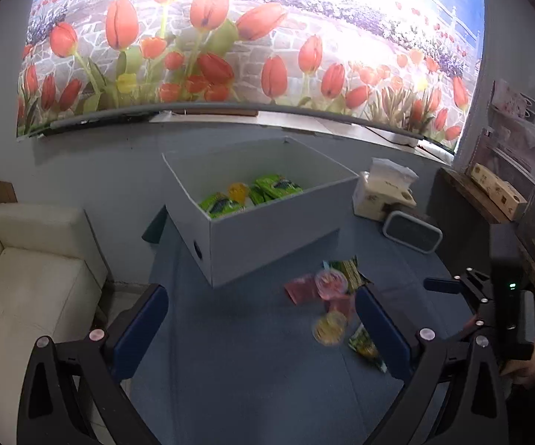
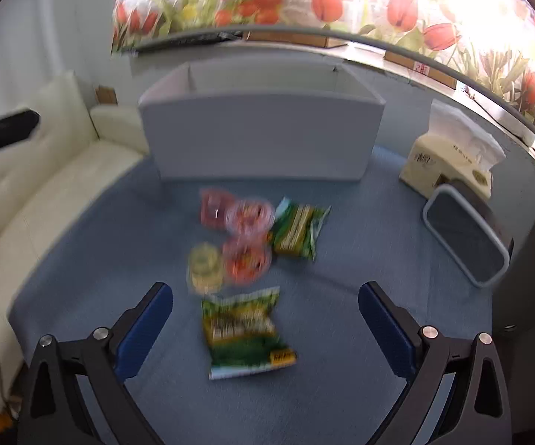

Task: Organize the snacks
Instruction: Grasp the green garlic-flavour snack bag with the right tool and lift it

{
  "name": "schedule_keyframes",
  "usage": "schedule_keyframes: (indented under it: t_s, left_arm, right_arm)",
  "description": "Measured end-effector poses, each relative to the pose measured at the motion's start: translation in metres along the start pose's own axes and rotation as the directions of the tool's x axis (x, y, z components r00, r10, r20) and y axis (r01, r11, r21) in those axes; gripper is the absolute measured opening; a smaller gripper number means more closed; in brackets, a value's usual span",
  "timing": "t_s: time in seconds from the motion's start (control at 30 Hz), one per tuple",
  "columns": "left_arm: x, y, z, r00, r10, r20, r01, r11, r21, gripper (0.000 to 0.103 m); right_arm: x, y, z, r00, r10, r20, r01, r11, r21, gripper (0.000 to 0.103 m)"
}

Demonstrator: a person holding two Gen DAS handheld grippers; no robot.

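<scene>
A white open box (image 1: 267, 244) stands on the blue table and holds green snack packets (image 1: 276, 185) and a yellow jelly cup (image 1: 238, 189). In front of it lie loose snacks: a green packet (image 2: 245, 333), a yellow cup (image 2: 206, 267), two pink cups (image 2: 247, 259), a pink packet (image 2: 211, 207) and another green packet (image 2: 299, 231). My right gripper (image 2: 265, 328) is open above the near green packet, its pads well clear of it. My left gripper (image 1: 263, 328) is open and empty, left of the snack pile (image 1: 328, 283), in front of the box.
A tissue box (image 2: 449, 155) and a grey-rimmed device (image 2: 467, 237) sit at the table's right. A white sofa (image 1: 26, 278) runs along the left edge. A tulip mural (image 1: 230, 37) covers the wall behind. A cluttered shelf (image 1: 497, 189) stands at the far right.
</scene>
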State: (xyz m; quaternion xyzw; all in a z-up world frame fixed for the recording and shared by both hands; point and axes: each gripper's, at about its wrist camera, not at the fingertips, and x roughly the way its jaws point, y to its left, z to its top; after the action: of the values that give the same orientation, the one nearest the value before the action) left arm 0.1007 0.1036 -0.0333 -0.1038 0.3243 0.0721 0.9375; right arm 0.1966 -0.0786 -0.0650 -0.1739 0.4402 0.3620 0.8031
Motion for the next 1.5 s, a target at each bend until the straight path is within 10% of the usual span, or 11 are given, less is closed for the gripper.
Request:
schedule_keyframes:
  t_s: [0.4,0.67,0.93,1.5]
  left_arm:
    - [-0.045,-0.049,-0.084,0.998,-0.006,-0.055,0.006,1.000,-0.001,0.103]
    - [-0.038,-0.053,-0.090,0.996,-0.016,-0.082,0.014,1.000,-0.020,0.103]
    - [-0.031,-0.058,-0.087,0.997,-0.009,-0.083,0.009,1.000,0.001,0.103]
    - [0.030,-0.073,-0.072,0.995,-0.003,-0.101,0.010,0.997,0.074,0.103]
  right_arm:
    - [0.045,0.009,-0.022,0.998,-0.025,-0.056,0.026,0.999,0.018,0.102]
    - [0.049,0.006,-0.028,0.999,0.000,-0.049,0.002,0.999,0.036,0.066]
    - [0.043,0.001,-0.031,0.998,0.037,-0.042,-0.032,0.994,0.102,0.058]
    - [-0.067,-0.017,-0.082,0.992,0.045,0.121,-0.073,0.967,0.243,0.058]
